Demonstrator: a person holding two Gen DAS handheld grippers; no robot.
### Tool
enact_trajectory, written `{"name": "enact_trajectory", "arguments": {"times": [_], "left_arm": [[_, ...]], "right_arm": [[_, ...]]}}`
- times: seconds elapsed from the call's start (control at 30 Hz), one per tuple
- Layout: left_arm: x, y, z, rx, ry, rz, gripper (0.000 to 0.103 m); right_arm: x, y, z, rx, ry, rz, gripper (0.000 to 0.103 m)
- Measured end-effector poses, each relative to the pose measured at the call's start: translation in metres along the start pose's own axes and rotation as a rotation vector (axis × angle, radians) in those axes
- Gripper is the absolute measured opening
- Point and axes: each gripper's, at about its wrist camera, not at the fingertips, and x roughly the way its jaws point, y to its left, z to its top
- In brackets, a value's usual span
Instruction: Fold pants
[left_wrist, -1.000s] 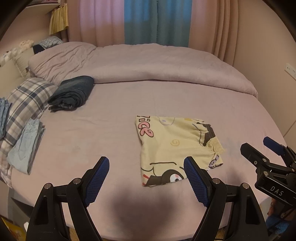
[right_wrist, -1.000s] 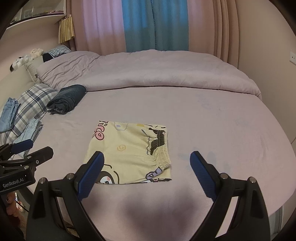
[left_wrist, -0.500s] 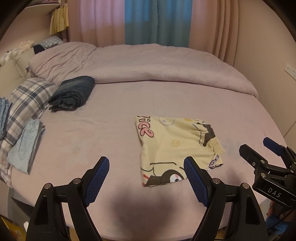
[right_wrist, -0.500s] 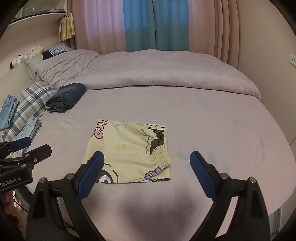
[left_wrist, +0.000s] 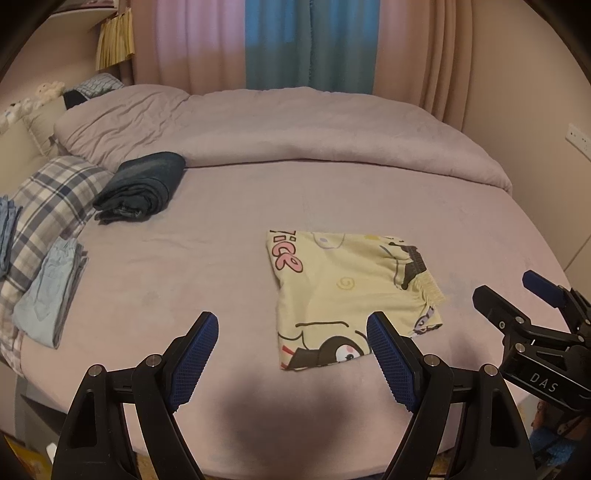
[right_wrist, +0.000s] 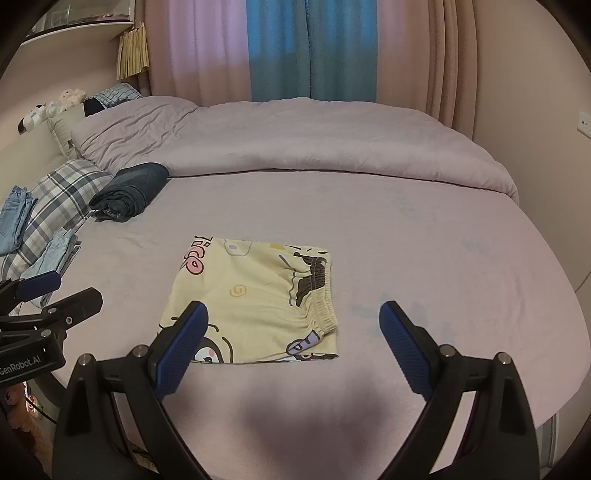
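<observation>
Yellow cartoon-print pants (left_wrist: 343, 291) lie folded into a flat square on the lilac bed sheet (left_wrist: 221, 258); they also show in the right wrist view (right_wrist: 255, 299). Their elastic waistband is on the right side. My left gripper (left_wrist: 291, 354) is open and empty, held above the bed's near edge, just short of the pants. My right gripper (right_wrist: 291, 339) is open and empty, also just short of the pants' near edge. Each gripper shows in the other's view, the right one (left_wrist: 517, 302) and the left one (right_wrist: 55, 291).
A rolled dark blue garment (left_wrist: 142, 188) lies at the back left. A plaid pillow (left_wrist: 48, 199) with folded light blue jeans (left_wrist: 48, 295) sits at the left edge. A bunched lilac duvet (left_wrist: 295, 129) covers the far half. Curtains hang behind.
Both grippers have barely moved; the view has shifted very slightly. The pants lie as before.
</observation>
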Motion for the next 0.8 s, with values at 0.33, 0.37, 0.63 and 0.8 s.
{"name": "enact_trajectory", "arguments": {"times": [0.33, 0.37, 0.63, 0.8], "left_arm": [[0.0024, 0.003, 0.0005, -0.011, 0.002, -0.015, 0.083], [0.0024, 0.0028, 0.0002, -0.013, 0.003, -0.018, 0.083], [0.0027, 0.0018, -0.0006, -0.016, 0.007, -0.019, 0.083], [0.0017, 0.0013, -0.0008, -0.019, 0.007, -0.021, 0.083]], "right_arm": [[0.0014, -0.0016, 0.0009, 0.0, 0.003, -0.017, 0.094], [0.0017, -0.0014, 0.0008, -0.001, 0.002, -0.017, 0.094], [0.0021, -0.0004, 0.0007, 0.0, 0.006, -0.02, 0.094], [0.0028, -0.0013, 0.0008, 0.0, 0.007, -0.02, 0.094]]}}
